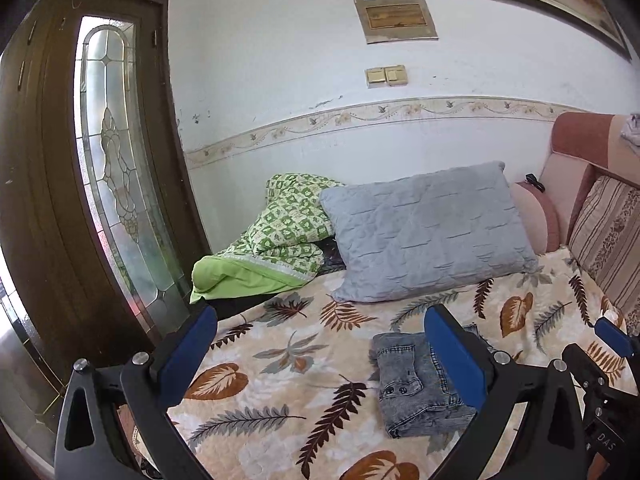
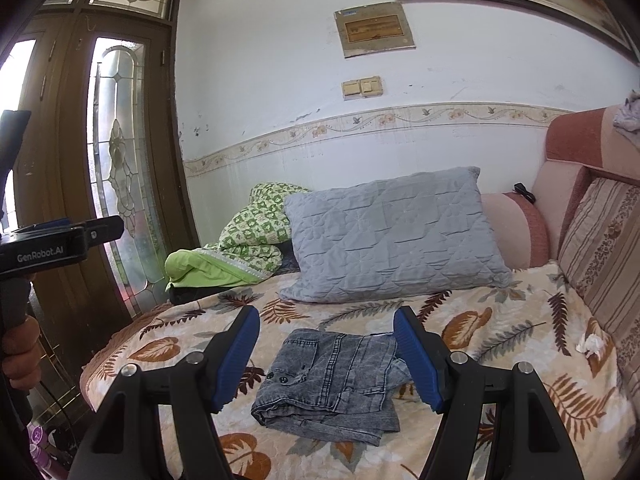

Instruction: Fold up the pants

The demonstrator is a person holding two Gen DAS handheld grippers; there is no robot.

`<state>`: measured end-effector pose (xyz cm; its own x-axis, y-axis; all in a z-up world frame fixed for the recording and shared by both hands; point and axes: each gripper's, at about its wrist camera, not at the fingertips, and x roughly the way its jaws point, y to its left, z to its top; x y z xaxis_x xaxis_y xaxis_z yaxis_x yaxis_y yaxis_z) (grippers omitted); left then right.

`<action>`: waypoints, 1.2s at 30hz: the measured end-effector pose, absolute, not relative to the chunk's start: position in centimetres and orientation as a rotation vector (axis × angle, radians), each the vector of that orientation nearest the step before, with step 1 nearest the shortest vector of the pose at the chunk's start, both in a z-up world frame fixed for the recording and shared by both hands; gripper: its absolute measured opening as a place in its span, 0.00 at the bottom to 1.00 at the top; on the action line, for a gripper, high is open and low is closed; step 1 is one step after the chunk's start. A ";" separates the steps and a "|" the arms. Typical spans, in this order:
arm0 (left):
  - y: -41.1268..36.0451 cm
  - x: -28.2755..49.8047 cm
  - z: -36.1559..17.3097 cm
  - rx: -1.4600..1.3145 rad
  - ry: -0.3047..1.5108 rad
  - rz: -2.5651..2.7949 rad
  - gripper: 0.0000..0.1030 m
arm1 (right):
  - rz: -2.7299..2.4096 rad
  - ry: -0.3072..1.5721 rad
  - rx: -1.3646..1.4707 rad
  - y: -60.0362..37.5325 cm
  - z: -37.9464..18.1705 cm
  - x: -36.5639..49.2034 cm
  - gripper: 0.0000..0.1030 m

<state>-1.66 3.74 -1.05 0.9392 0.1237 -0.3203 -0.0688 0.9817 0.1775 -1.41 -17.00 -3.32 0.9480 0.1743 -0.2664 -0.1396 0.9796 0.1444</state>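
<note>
Grey washed denim pants (image 2: 332, 384) lie folded into a small stack on the leaf-print bedspread (image 2: 500, 328). They also show in the left wrist view (image 1: 416, 384), lower right. My right gripper (image 2: 326, 356) is open and empty, raised above the bed with the pants seen between its blue pads (image 2: 236, 356). My left gripper (image 1: 320, 356) is open and empty, to the left of the pants; its right pad (image 1: 456, 356) hides part of them. The right gripper's tip shows at the left view's right edge (image 1: 612, 336).
A grey quilted pillow (image 2: 392, 236) and a green patterned quilt (image 2: 244, 244) lie at the head of the bed. Pink sofa cushions (image 2: 600, 248) line the right side. A wooden door with stained glass (image 2: 116, 168) stands left. A crumpled tissue (image 2: 592, 344) lies on the bedspread.
</note>
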 end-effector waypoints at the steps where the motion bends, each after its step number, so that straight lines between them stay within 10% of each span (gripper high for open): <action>1: 3.4 -1.7 -1.0 0.170 0.335 0.097 1.00 | 0.157 0.278 0.129 -17.3 -3.3 -1.5 0.71; 36: -2.3 1.4 -4.0 0.305 0.398 0.046 1.00 | 0.157 0.368 0.191 -19.9 -7.9 1.4 0.71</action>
